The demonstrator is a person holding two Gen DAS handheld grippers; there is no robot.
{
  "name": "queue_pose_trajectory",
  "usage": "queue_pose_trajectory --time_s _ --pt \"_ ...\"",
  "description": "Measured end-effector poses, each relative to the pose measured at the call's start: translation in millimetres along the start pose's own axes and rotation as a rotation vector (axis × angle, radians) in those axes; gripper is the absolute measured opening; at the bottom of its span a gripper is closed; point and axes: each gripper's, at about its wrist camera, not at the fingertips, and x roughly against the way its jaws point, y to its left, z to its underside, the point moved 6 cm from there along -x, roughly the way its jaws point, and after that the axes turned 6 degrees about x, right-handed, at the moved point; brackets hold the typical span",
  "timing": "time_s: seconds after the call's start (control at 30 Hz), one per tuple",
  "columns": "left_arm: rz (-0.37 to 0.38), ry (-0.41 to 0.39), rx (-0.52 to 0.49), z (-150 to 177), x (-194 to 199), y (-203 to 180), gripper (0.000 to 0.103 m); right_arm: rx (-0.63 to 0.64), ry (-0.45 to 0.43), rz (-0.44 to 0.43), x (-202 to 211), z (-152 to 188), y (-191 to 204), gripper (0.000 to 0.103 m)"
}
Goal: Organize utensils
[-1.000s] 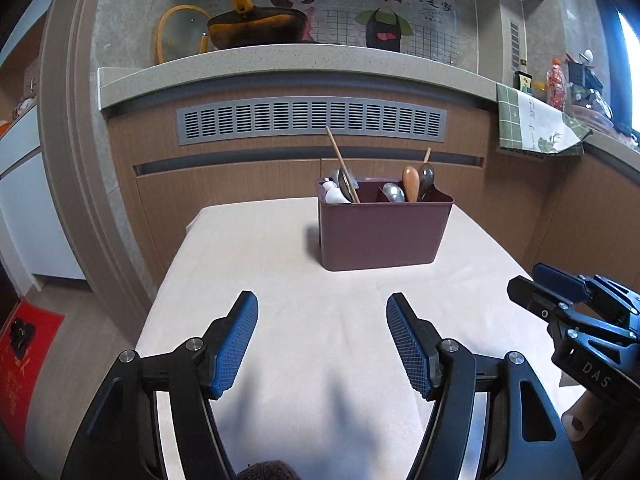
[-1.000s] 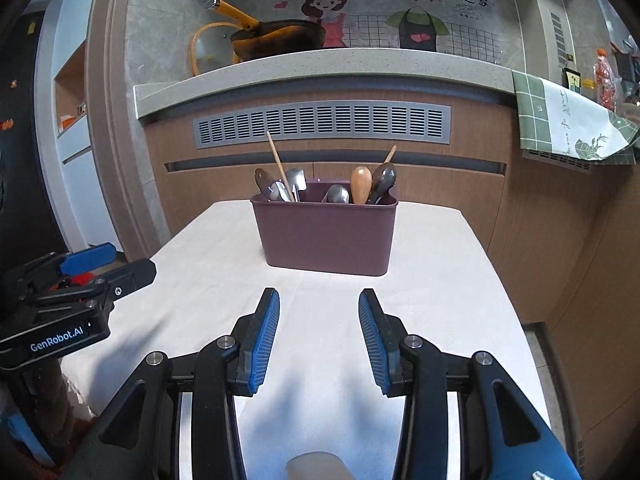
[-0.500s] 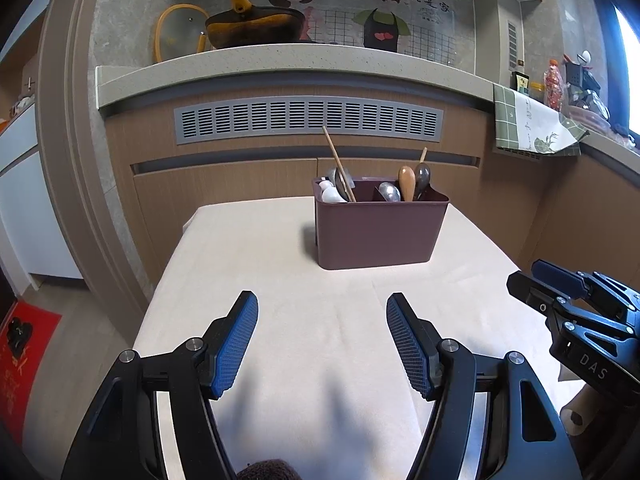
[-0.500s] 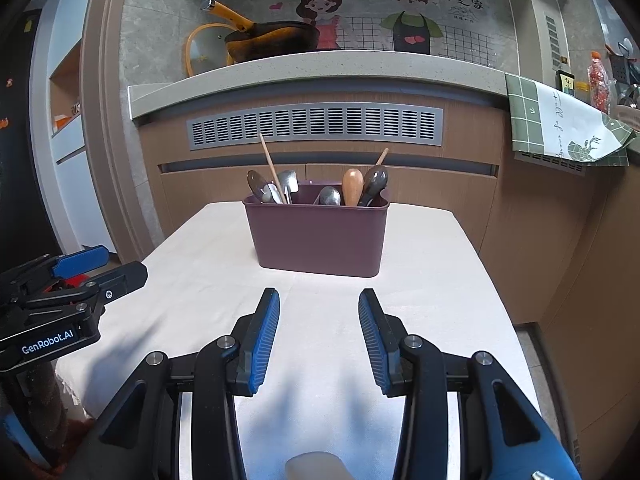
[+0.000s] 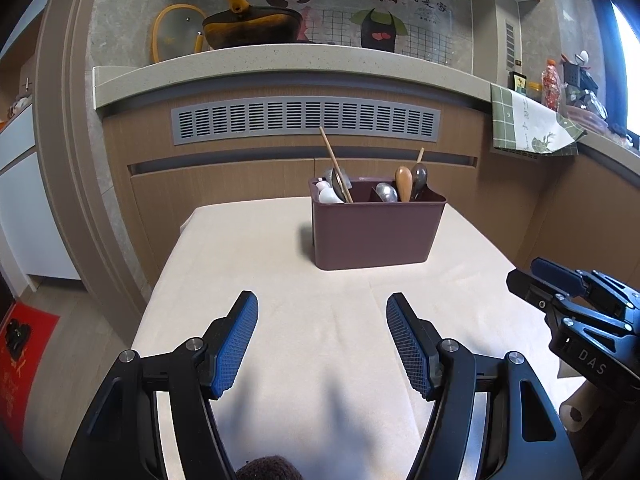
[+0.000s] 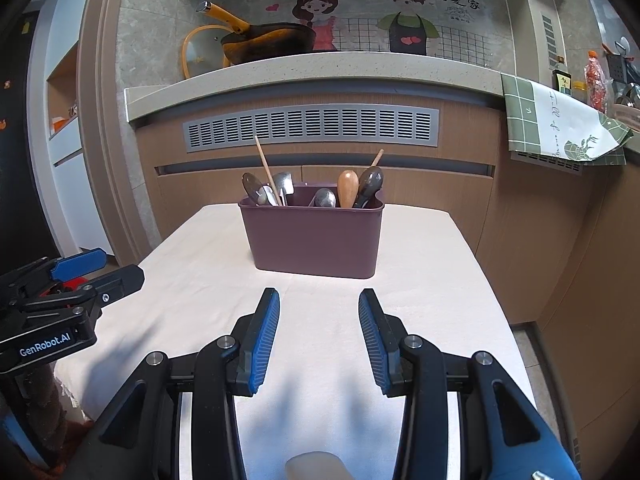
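Observation:
A maroon utensil caddy stands on the cream-covered table, toward its far side; it also shows in the right wrist view. Its compartments hold metal spoons, a wooden spoon, a dark spoon, a chopstick and white spoons. My left gripper is open and empty, well short of the caddy. My right gripper is open and empty, also short of the caddy. Each gripper appears at the edge of the other's view.
A kitchen counter with a pan and a lid runs behind the table. A green checked towel hangs over the counter at right. Wooden cabinets flank the table's right side. A red mat lies on the floor at left.
Both grippers have drawn back slightly from the caddy, which looks a little smaller and farther. Both stay open and empty.

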Motion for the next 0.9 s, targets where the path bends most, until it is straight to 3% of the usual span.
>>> queue_pose_trajectory --time_s 0.9 --pt "0.0 -0.004 -0.009 0.1 0.7 -0.6 0.067 -0.012 -0.002 0.027 1.3 -1.9 -4.3 0.039"
